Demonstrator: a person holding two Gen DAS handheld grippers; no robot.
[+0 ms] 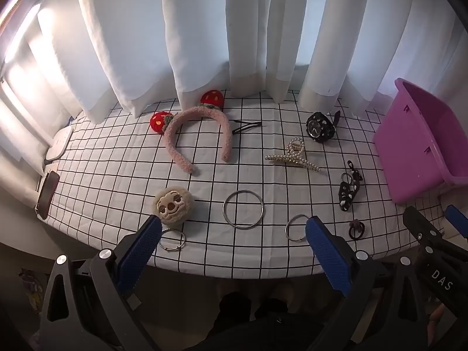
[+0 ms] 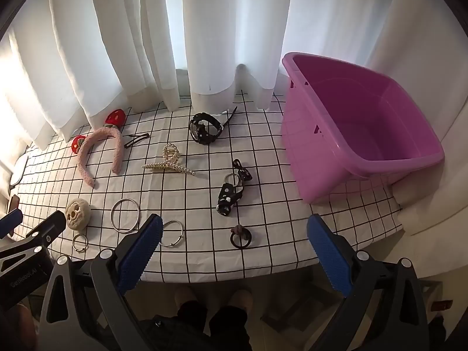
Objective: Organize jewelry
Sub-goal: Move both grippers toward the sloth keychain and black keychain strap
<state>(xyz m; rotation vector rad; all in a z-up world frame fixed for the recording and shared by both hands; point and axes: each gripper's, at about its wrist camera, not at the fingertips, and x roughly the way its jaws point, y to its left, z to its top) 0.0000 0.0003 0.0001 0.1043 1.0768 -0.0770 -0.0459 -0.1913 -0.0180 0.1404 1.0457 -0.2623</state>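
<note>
Jewelry lies spread on a grid-patterned tablecloth [image 1: 204, 175]. A pink headband [image 1: 199, 134] with red strawberries, a black hairpin [image 1: 247, 126], a black watch [image 1: 320, 127], a pearl claw clip [image 1: 295, 158], a black bow clip [image 1: 349, 187], a large silver bangle [image 1: 243, 209], two smaller rings [image 1: 172, 239] [image 1: 297, 227], a plush sloth-face clip [image 1: 172, 203] and a brown hair tie [image 1: 356, 229]. A purple tub [image 2: 365, 128] stands at the right. My left gripper [image 1: 234, 234] and right gripper [image 2: 234, 234] are open and empty above the table's front edge.
White curtains [image 1: 234, 29] hang behind the table. A white object [image 1: 58, 146] and a dark device [image 1: 48, 193] lie at the table's left end. The right gripper's body [image 1: 433, 239] shows at the left view's right edge.
</note>
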